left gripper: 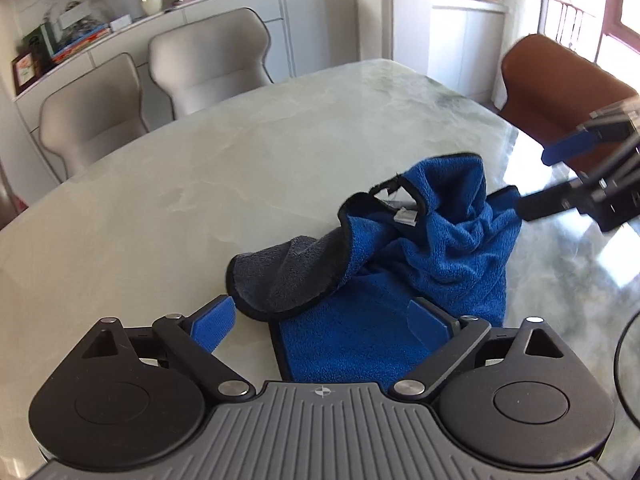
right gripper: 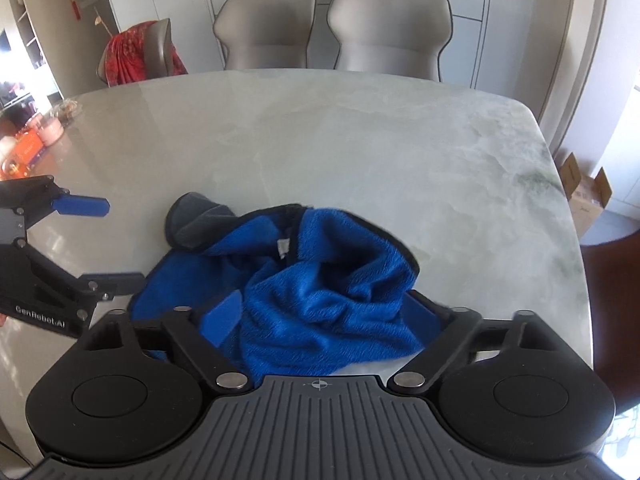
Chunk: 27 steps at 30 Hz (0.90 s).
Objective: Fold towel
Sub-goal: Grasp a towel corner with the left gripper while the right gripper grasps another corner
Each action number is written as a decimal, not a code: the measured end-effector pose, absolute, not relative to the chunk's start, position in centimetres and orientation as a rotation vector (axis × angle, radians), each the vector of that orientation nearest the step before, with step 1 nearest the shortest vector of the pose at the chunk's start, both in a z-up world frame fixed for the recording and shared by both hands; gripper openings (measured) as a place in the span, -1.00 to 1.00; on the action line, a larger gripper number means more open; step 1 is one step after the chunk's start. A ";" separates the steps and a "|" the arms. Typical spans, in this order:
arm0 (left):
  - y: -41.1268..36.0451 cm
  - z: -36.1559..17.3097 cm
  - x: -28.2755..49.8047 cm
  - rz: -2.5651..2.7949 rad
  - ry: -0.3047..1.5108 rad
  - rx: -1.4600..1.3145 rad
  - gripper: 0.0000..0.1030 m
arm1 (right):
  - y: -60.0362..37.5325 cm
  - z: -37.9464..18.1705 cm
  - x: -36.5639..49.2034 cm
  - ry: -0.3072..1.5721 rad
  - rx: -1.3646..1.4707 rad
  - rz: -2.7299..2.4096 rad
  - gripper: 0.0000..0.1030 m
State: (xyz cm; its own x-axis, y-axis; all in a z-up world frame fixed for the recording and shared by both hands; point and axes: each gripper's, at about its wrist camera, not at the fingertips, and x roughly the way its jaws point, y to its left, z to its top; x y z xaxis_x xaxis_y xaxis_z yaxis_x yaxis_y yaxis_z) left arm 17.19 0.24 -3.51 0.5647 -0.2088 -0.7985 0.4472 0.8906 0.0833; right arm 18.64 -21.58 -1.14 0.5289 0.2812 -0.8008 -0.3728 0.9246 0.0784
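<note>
A blue towel (left gripper: 420, 256) with a grey back side and black trim lies crumpled on the marble table (left gripper: 240, 160). My left gripper (left gripper: 324, 320) is open, its fingers spread over the towel's near edge. The right gripper (left gripper: 536, 180) comes in from the right, open, its lower finger at the towel's right edge. In the right wrist view the towel (right gripper: 320, 280) is bunched between the open fingers of my right gripper (right gripper: 324, 316). The left gripper (right gripper: 108, 240) shows at the left, open, its lower finger at the towel's left edge. A white tag (left gripper: 406, 216) shows among the folds.
Two beige chairs (right gripper: 332, 28) stand at the table's far side. A brown chair (left gripper: 560, 92) stands at the table's right end. A chair draped in red cloth (right gripper: 136, 48) and some items (right gripper: 36, 140) are at the table's left end. A cardboard box (right gripper: 584, 196) sits on the floor.
</note>
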 end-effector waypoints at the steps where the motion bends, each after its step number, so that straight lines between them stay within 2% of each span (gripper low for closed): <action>1: 0.1 -3.9 17.6 -0.408 0.902 0.293 0.84 | -21.3 -1.3 19.2 0.935 -0.112 0.410 0.44; 5: 0.0 -5.3 18.9 -0.437 0.926 0.280 0.82 | -20.0 -1.8 21.3 0.923 -0.137 0.469 0.27; 6: 0.0 -5.6 19.2 -0.438 0.928 0.277 0.81 | -19.6 -2.0 21.8 0.918 -0.148 0.479 0.15; 8: 0.0 -6.3 19.9 -0.443 0.935 0.274 0.74 | -19.0 -2.5 22.3 0.918 -0.169 0.478 0.08; 10: 0.0 -6.9 20.5 -0.450 0.945 0.270 0.66 | -18.5 -3.1 22.6 0.921 -0.190 0.471 -0.10; 13: 0.0 -7.6 21.1 -0.464 0.951 0.270 0.57 | -17.7 -4.0 23.0 0.925 -0.221 0.460 -0.10; 23: 0.2 -9.9 22.0 -0.504 0.955 0.309 0.55 | -15.9 -6.8 25.8 0.958 -0.301 0.407 -0.10; 27: 0.1 -10.4 22.3 -0.523 0.957 0.301 0.31 | -16.5 -7.2 25.8 0.955 -0.293 0.387 -0.15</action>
